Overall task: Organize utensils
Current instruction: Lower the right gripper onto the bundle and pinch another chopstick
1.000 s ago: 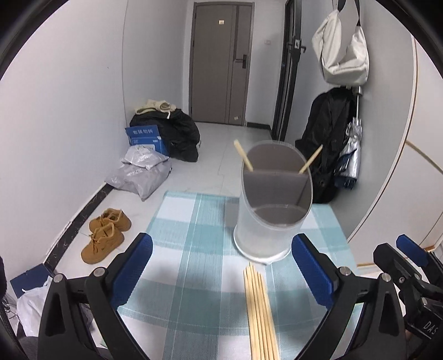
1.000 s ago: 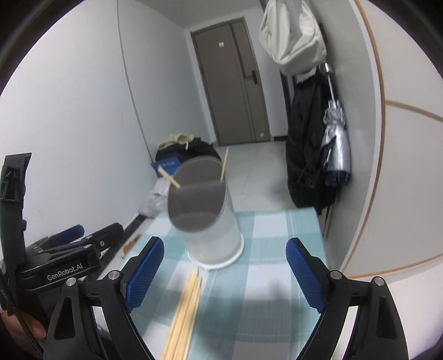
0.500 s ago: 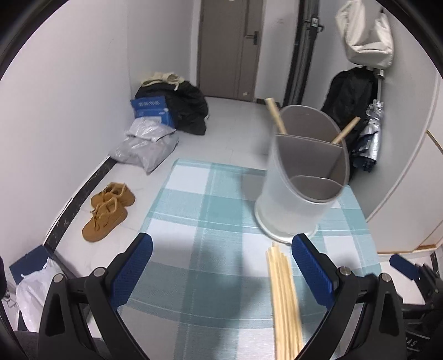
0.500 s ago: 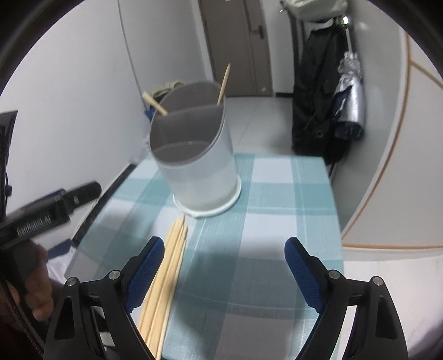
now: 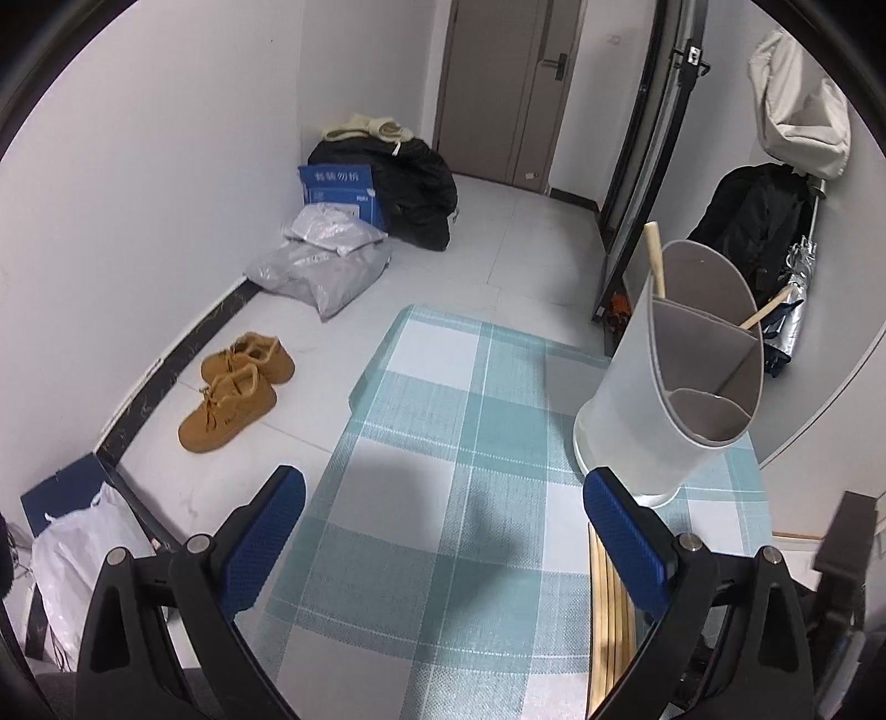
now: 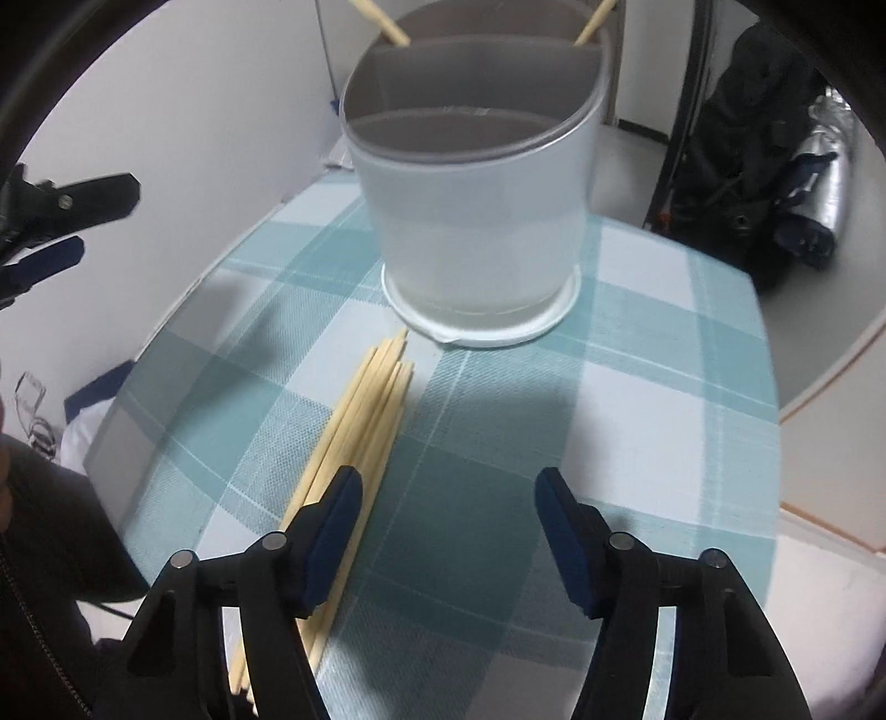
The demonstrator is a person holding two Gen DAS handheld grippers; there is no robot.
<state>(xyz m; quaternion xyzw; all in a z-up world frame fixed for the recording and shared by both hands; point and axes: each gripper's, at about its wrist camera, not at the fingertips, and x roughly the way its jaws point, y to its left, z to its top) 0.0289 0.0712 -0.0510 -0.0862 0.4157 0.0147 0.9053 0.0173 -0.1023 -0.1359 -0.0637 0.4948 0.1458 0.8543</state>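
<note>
Closing over bare cloth, the right gripper (image 6: 446, 531) has dropped toward the chopsticks (image 6: 362, 426), which lie just in front of the utensil holder (image 6: 476, 183); nothing is between its jaws yet. The left gripper (image 5: 443, 537), wide open and empty, hovers beside the holder over the checked tablecloth (image 5: 443, 387). Nothing blocks the bundle.

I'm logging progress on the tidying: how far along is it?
Early on. Done: two chopsticks already stand in the holder. In hand: nothing yet; the right gripper is closing just beside the bundle of chopsticks on the table, with none between its jaws. The left gripper is open and empty. Left: the whole bundle.
</note>
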